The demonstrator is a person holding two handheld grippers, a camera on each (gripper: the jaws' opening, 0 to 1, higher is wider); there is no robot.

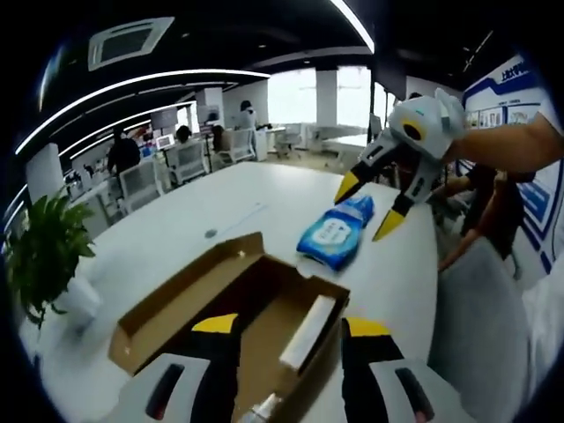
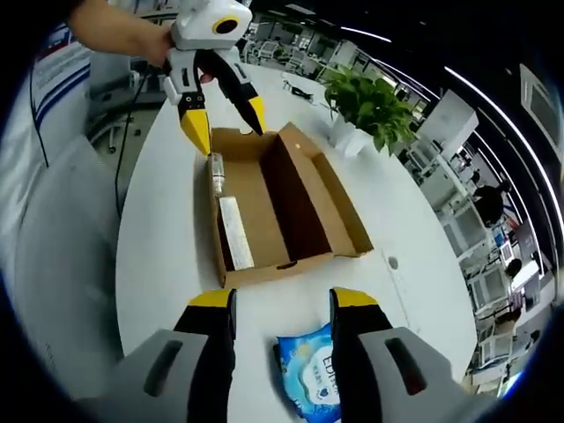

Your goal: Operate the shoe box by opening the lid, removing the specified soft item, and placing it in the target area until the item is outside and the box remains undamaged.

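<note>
An open brown cardboard shoe box [image 1: 181, 298] [image 2: 342, 210] lies on the white table [image 1: 220, 211] [image 2: 159, 247]. Inside it, a long white packet [image 1: 308, 333] [image 2: 236, 231] rests against one wall, with a small bottle-like item [image 2: 217, 173] beside it. The blue soft pack [image 1: 337, 233] [image 2: 308, 377] lies on the table outside the box. My left gripper [image 1: 291, 328] [image 2: 226, 123] hangs open over one end of the box, empty. My right gripper [image 2: 282, 300] [image 1: 367, 209] is open just above the blue pack, its jaws either side of it, not gripping.
A potted green plant [image 1: 44, 247] [image 2: 370, 101] stands on the table near the box. Office chairs [image 1: 141, 181] and seated people line the far side. A grey chair back [image 1: 480, 326] sits close to the table's edge. A cable [image 2: 304, 88] lies on the table beyond the box.
</note>
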